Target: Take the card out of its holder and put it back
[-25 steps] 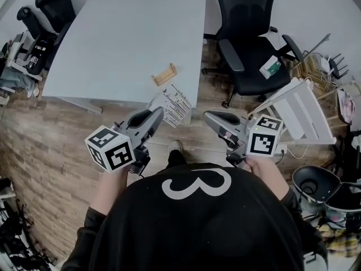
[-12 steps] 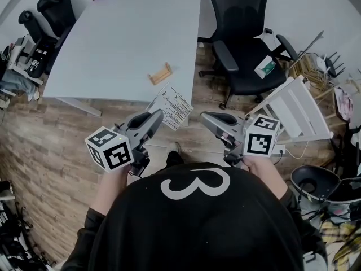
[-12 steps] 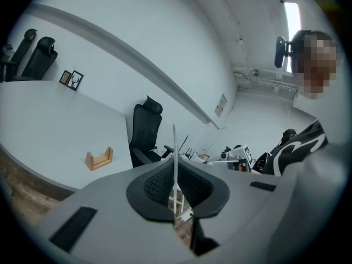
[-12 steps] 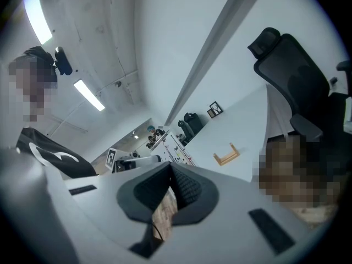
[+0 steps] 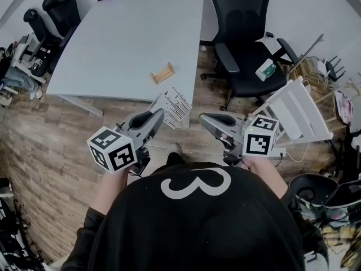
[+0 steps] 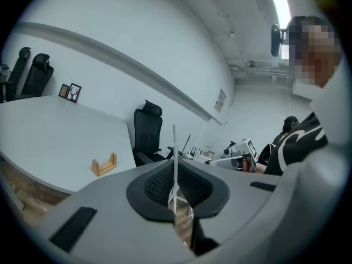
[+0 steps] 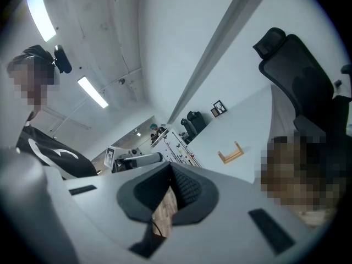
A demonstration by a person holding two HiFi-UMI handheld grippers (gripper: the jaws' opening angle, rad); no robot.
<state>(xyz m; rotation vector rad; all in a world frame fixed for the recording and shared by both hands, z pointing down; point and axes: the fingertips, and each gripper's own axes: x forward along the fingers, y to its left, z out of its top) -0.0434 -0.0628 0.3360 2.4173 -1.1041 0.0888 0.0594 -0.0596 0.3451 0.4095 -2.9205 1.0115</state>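
Black long-sleeved top point(image 5: 197, 230) with a white 3 point(image 5: 196, 184); grey hand-held grippers point(image 5: 159, 113) point(image 5: 202, 118) bear black-and-white marker cubes point(image 5: 111, 149) point(image 5: 259, 140).

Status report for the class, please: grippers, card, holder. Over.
Left gripper shut on card, card out of its holder. Right gripper shut, empty. Wooden holder empty on table, nothing blocking it.

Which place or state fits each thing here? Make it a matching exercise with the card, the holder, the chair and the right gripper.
Things:
1. card
2. holder
3. chair
4. right gripper

Places or states:
A. stands empty on the table
B. holds nothing
C. clamped in the left gripper
D. on the floor beside the table

Pairs: 1-C, 2-A, 3-D, 4-B
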